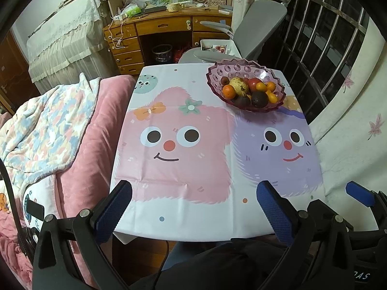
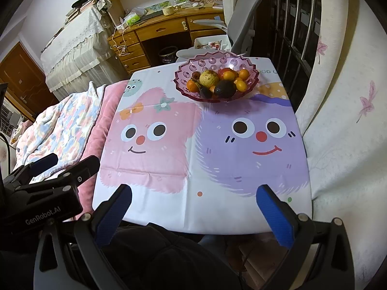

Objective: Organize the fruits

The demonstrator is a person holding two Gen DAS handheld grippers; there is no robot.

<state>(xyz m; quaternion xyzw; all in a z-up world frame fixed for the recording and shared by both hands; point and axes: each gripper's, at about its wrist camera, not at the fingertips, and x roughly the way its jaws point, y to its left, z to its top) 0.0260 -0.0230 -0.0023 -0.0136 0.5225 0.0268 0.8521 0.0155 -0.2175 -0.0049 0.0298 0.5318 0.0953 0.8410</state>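
Observation:
A pink scalloped plastic bowl (image 1: 217,72) stands at the far right of the table and also shows in the right wrist view (image 2: 186,68). It holds several fruits: oranges (image 1: 228,91), a yellow pear (image 1: 239,85), a red apple (image 1: 254,83), a dark avocado (image 1: 259,98). The pear (image 2: 209,78) and avocado (image 2: 225,88) show in the right view too. My left gripper (image 1: 194,200) is open and empty over the table's near edge. My right gripper (image 2: 194,205) is open and empty, likewise at the near edge, far from the bowl.
The table wears a cartoon cloth (image 1: 174,145) with pink and purple faces. A bed with pink blankets (image 1: 79,140) lies left. A grey office chair (image 1: 256,26) and a wooden desk (image 1: 157,26) stand behind. A barred window (image 1: 326,41) and curtain are right.

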